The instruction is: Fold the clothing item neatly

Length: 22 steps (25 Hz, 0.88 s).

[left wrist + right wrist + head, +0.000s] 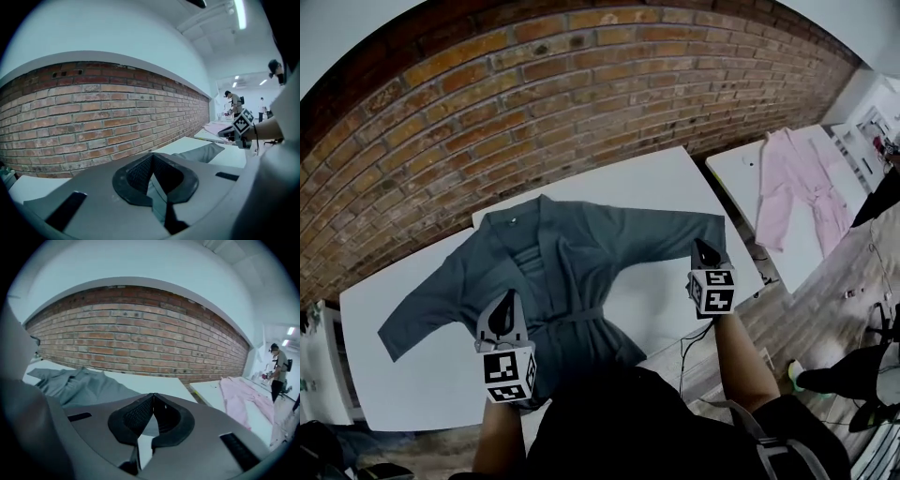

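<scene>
A dark grey robe-like garment (562, 267) lies spread open on the white table (661, 183), sleeves out to both sides and a belt across its waist. My left gripper (502, 313) hovers over the garment's lower left front, jaws shut with nothing between them. My right gripper (704, 251) is near the right sleeve's cuff, also shut and empty. In the left gripper view the shut left gripper (152, 157) points towards the right sleeve (199, 152), with the right gripper (238, 127) beyond it. In the right gripper view the right gripper (153, 397) is shut, and the garment (79, 383) lies to the left.
A brick wall (534, 84) runs behind the table. A second white table (741, 169) to the right carries a pink garment (797, 192). A person (279, 371) stands far right. A cable (686, 352) hangs off the table's near edge.
</scene>
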Each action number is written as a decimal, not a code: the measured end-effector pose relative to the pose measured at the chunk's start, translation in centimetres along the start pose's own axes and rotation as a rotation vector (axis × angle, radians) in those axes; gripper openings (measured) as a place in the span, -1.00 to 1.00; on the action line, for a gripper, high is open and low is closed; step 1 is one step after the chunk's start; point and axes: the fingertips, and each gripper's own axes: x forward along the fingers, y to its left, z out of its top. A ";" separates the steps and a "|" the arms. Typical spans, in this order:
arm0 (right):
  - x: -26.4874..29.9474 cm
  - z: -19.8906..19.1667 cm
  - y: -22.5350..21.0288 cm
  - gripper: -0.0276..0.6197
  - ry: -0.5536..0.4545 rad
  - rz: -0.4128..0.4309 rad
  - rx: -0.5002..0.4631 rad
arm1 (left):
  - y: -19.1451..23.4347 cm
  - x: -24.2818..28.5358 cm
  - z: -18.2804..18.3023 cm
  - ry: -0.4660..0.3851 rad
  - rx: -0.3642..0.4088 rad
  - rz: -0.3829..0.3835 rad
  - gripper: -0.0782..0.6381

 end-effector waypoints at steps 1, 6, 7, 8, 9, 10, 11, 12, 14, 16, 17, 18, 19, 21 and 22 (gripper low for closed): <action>0.2 -0.6 -2.0 -0.91 0.013 -0.038 -0.001 | -0.3 0.4 -0.1 0.003 0.000 -0.009 -0.79; 0.8 -3.4 -8.3 -0.91 0.088 -0.139 0.014 | -2.0 1.7 -0.2 0.018 0.015 -0.045 -0.79; 1.0 -3.9 -9.1 -0.91 0.100 -0.146 0.022 | -2.2 1.9 -0.1 0.019 0.019 -0.049 -0.79; 1.3 -4.4 -9.7 -0.91 0.112 -0.151 0.031 | -2.5 2.2 -0.1 0.020 0.023 -0.054 -0.79; 1.5 -4.9 -10.3 -0.91 0.123 -0.153 0.041 | -2.8 2.4 0.1 0.021 0.026 -0.060 -0.79; 1.8 -5.3 -10.8 -0.91 0.134 -0.151 0.055 | -3.1 2.6 0.2 0.022 0.028 -0.070 -0.79; 2.2 -5.9 -11.3 -0.91 0.148 -0.146 0.075 | -3.5 2.8 0.4 0.022 0.031 -0.082 -0.79; 2.6 -6.6 -11.8 -0.91 0.167 -0.140 0.097 | -4.1 3.0 0.7 0.019 0.036 -0.096 -0.79; 3.6 -7.9 -13.0 -0.91 0.209 -0.137 0.130 | -5.2 3.2 1.3 0.008 0.062 -0.121 -0.79; 4.7 -8.8 -14.0 -0.89 0.241 -0.132 0.149 | -6.3 3.4 2.0 -0.002 0.097 -0.137 -0.79; 5.3 -9.2 -14.4 -0.84 0.259 -0.125 0.160 | -6.7 3.5 2.2 -0.004 0.109 -0.144 -0.79; 6.0 -9.6 -14.6 -0.78 0.280 -0.118 0.175 | -7.0 3.5 2.3 -0.004 0.117 -0.149 -0.79; 6.7 -10.2 -14.7 -0.72 0.301 -0.113 0.197 | -7.3 3.5 2.4 -0.001 0.122 -0.151 -0.79; 8.0 -11.4 -15.1 -0.60 0.342 -0.112 0.251 | -7.6 3.4 2.3 0.008 0.126 -0.152 -0.79; 8.4 -12.0 -15.3 -0.56 0.364 -0.110 0.276 | -7.9 3.4 2.2 0.013 0.126 -0.152 -0.79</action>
